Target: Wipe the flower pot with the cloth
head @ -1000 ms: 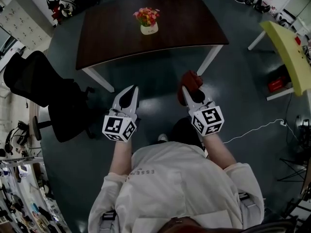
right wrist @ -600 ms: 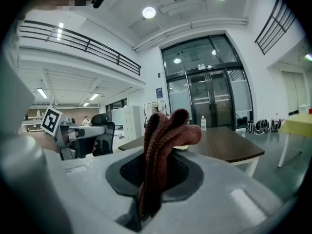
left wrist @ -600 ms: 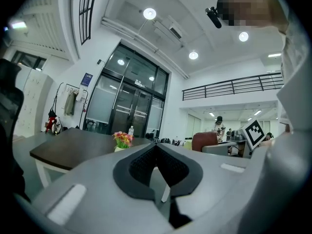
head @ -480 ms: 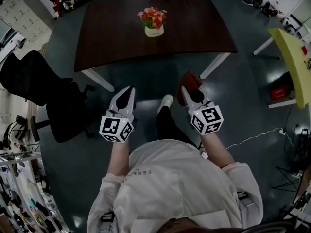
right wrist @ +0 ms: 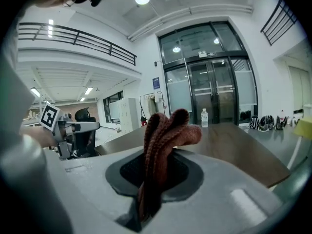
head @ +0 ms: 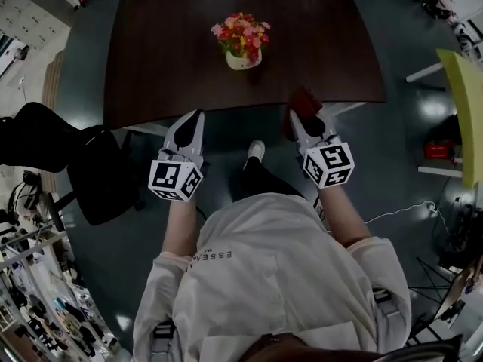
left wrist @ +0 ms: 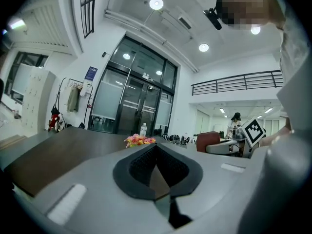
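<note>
A small white flower pot (head: 244,59) with pink, red and yellow flowers (head: 241,35) stands near the middle of the dark brown table (head: 151,59). My left gripper (head: 194,115) is shut and empty, its tip at the table's front edge, left of the pot. In the left gripper view the flowers (left wrist: 139,140) show just past the shut jaws (left wrist: 156,148). My right gripper (head: 303,116) is shut on a bunched dark red knitted cloth (head: 303,100), also at the front edge, right of the pot. The cloth (right wrist: 165,130) sticks up out of the jaws.
A clear water bottle (right wrist: 204,117) stands at the table's far side. A black office chair (head: 45,138) is on the floor at the left. A yellow table (head: 469,89) and a red object (head: 438,151) are at the right. My foot (head: 256,151) is under the table's edge.
Both grippers have moved forward together from over the floor to the table's front edge. The table and pot have drawn nearer. The cloth stays in the right gripper.
</note>
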A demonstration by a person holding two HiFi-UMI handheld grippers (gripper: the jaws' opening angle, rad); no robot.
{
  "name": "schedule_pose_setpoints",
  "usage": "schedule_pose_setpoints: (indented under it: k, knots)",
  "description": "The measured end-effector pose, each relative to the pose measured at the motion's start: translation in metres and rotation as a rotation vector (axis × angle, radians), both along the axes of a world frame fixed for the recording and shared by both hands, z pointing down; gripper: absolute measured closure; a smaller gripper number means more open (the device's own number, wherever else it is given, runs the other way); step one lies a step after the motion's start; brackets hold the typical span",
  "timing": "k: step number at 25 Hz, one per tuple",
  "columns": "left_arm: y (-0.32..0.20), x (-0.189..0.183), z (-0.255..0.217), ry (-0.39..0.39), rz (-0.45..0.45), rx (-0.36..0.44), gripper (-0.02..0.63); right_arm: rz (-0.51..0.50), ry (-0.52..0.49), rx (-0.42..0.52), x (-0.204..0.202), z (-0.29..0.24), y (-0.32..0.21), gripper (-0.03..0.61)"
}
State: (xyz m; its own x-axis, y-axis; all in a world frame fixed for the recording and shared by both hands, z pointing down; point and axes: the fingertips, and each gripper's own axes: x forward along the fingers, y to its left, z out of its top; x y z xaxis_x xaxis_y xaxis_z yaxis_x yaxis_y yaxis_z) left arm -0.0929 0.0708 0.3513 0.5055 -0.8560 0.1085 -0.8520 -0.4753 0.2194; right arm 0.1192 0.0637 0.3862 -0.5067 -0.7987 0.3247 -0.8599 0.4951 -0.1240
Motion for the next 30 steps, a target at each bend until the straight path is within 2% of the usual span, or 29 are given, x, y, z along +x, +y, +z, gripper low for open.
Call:
schedule_pose_setpoints:
  k: [4,7,10,15,20,25,30]
  knots:
    - [-0.055,0.004,0.010,0.000,0.001,-0.017,0.597,-0.004,0.009,-0.027,0.007,0.013,-0.063,0.531]
    - [-0.082,0.015,0.016,0.008,0.050,-0.014,0.597,-0.026,0.019,-0.059,0.004,0.030,-0.098,0.531]
    - [-0.100,0.024,0.030,-0.019,0.075,-0.033,0.597,-0.054,0.041,-0.119,-0.003,0.057,-0.119,0.531]
    - [-0.125,0.040,0.067,-0.082,0.118,-0.093,0.597,-0.134,0.088,-0.236,-0.023,0.112,-0.125,0.531]
    - [-0.160,0.053,0.101,-0.043,0.158,-0.158,0.597,-0.224,0.063,-0.365,-0.061,0.154,-0.117,0.531]
    - [-0.188,0.065,0.125,-0.069,0.188,-0.208,0.597,-0.351,0.049,-0.429,-0.098,0.167,-0.111,0.531]
    - [-0.203,0.078,0.144,-0.126,0.245,-0.244,0.597,-0.467,0.057,-0.418,-0.137,0.168,-0.115,0.531]
